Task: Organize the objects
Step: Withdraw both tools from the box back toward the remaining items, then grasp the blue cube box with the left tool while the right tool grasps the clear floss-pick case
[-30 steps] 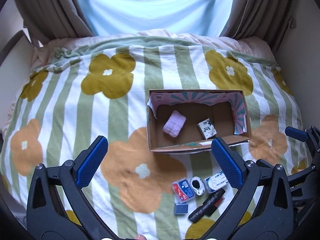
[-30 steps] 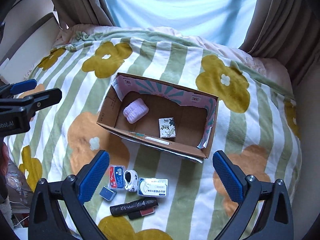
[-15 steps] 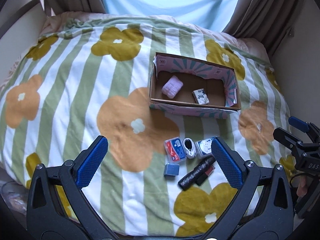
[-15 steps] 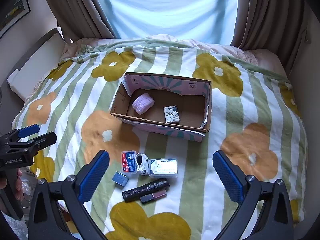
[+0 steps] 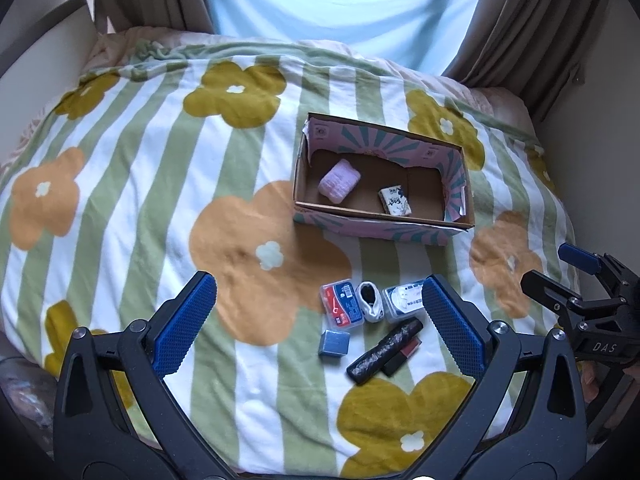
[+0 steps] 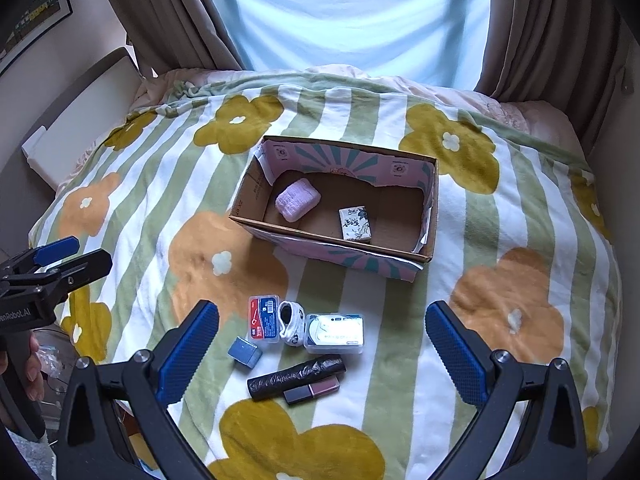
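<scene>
An open cardboard box sits on the flowered blanket, holding a pink cloth bundle and a small white packet. In front of it lie a red-and-blue case, a rolled sock, a clear white box, a blue cube, a black roll and a lipstick. My left gripper and right gripper hover open above this pile, holding nothing.
The blanket covers a bed that drops off at the near edge. Curtains and a bright window stand behind. A white headboard panel is at the left, a wall at the right.
Both grippers pulled back and up from the box, so the box looks smaller and farther. The loose items moved toward the middle of each view. Nothing on the bed shifted.
</scene>
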